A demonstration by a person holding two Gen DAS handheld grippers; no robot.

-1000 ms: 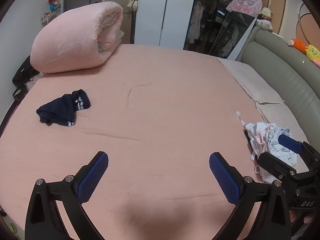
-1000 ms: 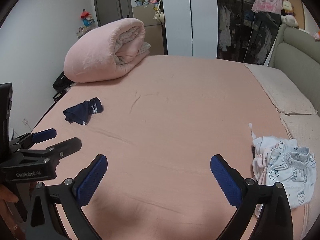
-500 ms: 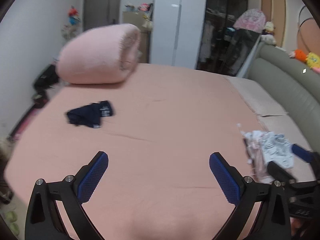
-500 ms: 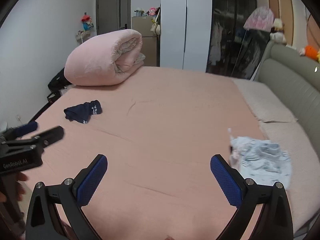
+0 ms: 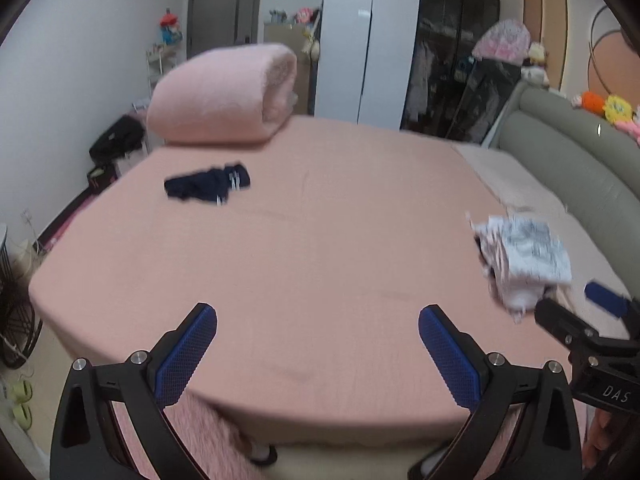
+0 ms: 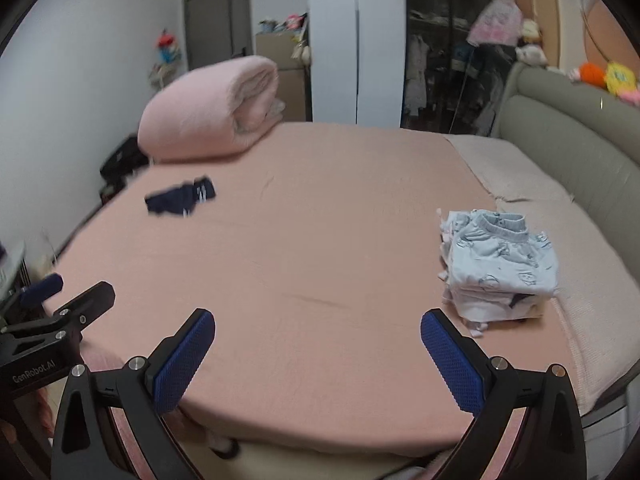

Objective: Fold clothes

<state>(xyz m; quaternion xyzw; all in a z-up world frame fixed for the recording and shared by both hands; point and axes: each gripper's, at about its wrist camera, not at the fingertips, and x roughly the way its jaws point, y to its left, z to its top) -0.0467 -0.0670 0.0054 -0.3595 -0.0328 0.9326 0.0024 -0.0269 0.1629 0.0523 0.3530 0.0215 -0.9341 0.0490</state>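
A crumpled dark navy garment (image 5: 208, 187) lies on the pink bed (image 5: 320, 240) at the far left; it also shows in the right wrist view (image 6: 180, 201). A stack of folded pale blue printed clothes (image 6: 500, 264) sits at the bed's right side, blurred in the left wrist view (image 5: 524, 256). My left gripper (image 5: 318, 354) is open and empty over the bed's near edge. My right gripper (image 6: 318, 356) is open and empty too, near the front edge. Each gripper shows at the side of the other's view.
A rolled pink duvet (image 5: 224, 96) lies at the bed's far left corner. A grey-green padded headboard (image 6: 568, 128) runs along the right. Wardrobes (image 6: 440, 44) stand behind. The bed's front edge (image 6: 320, 440) and the floor below are in view.
Both grippers have pulled back and up from the bed, so its front edge now shows. Both stay open and empty. The clothes have not moved.
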